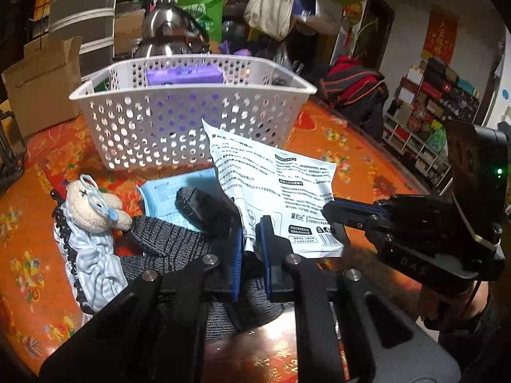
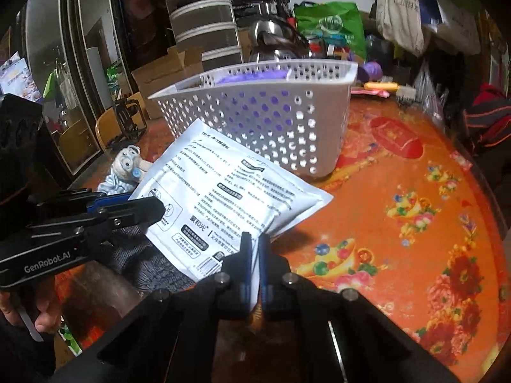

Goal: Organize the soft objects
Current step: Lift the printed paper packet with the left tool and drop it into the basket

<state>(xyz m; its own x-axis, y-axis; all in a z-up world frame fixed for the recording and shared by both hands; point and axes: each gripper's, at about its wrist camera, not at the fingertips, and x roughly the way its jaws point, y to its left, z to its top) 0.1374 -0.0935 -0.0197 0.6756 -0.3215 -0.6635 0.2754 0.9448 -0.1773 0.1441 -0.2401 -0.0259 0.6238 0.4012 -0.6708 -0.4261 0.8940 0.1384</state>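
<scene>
A white printed pouch (image 1: 274, 185) (image 2: 223, 185) hangs lifted above the orange table, in front of a white perforated basket (image 1: 191, 92) (image 2: 255, 89). My left gripper (image 1: 252, 233) (image 2: 153, 204) is shut on the pouch's near left corner. My right gripper (image 2: 255, 242) (image 1: 329, 207) is shut on its near right edge. A purple pack (image 1: 183, 75) lies inside the basket. Below the pouch lie a grey knitted item (image 1: 169, 242) (image 2: 143, 261) and a light blue packet (image 1: 166, 191). A small plush toy (image 1: 92, 204) (image 2: 127, 162) rests on a blue striped cloth (image 1: 92, 255) at the left.
A cardboard box (image 1: 41, 89) and a steel kettle (image 1: 169, 25) stand behind the basket, with bags and clutter beyond. A black rack (image 1: 9, 156) sits at the table's left edge. The flowered tablecloth (image 2: 399, 223) stretches bare to the right of the basket.
</scene>
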